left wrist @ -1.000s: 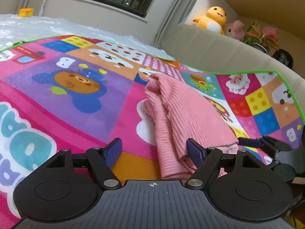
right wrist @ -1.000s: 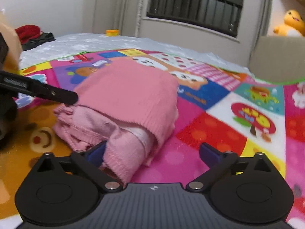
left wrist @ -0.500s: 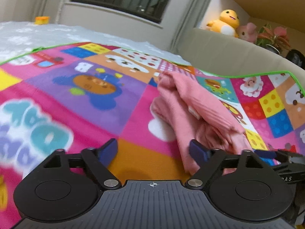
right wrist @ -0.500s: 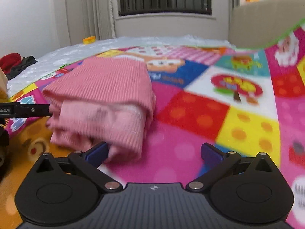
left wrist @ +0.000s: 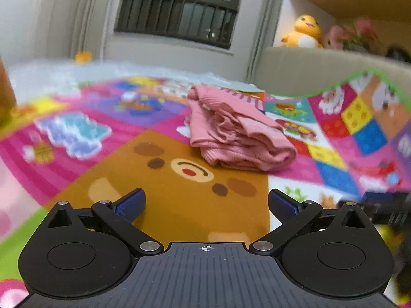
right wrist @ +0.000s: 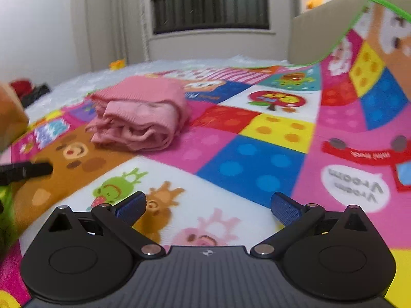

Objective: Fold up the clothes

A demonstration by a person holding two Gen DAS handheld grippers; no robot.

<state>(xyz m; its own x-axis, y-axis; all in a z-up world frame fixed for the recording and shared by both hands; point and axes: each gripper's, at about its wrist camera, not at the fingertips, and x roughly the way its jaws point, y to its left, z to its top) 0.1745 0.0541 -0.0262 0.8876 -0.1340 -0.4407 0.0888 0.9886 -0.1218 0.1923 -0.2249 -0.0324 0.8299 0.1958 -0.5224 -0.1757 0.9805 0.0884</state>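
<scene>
On the colourful play mat (left wrist: 179,213) lies the folded pink garment (left wrist: 236,138), a bundle well apart from both tools. Left gripper (left wrist: 205,202) and right gripper (right wrist: 208,205) stand wide open, holding nothing.

Left hand-held gripper (left wrist: 205,202): jaws spread wide with nothing between them, above bare play mat (left wrist: 179,205); the brown bear panel ahead lies flat and free.
Right hand-held gripper (right wrist: 208,205): jaws wide apart and empty; open mat ahead across the blue and yellow squares.
Folded pink garment (left wrist: 236,133): the one raised thing on the mat, ahead of both grippers and well apart from their fingertips.
Right side: the mat curls up against a beige padded wall (left wrist: 308,69), closing that way.
Far side: white bedding (right wrist: 179,64), then the wall with a barred window (left wrist: 177,20).
Between the grippers: each one's black tip shows at the other view's edge, low over the mat.
</scene>
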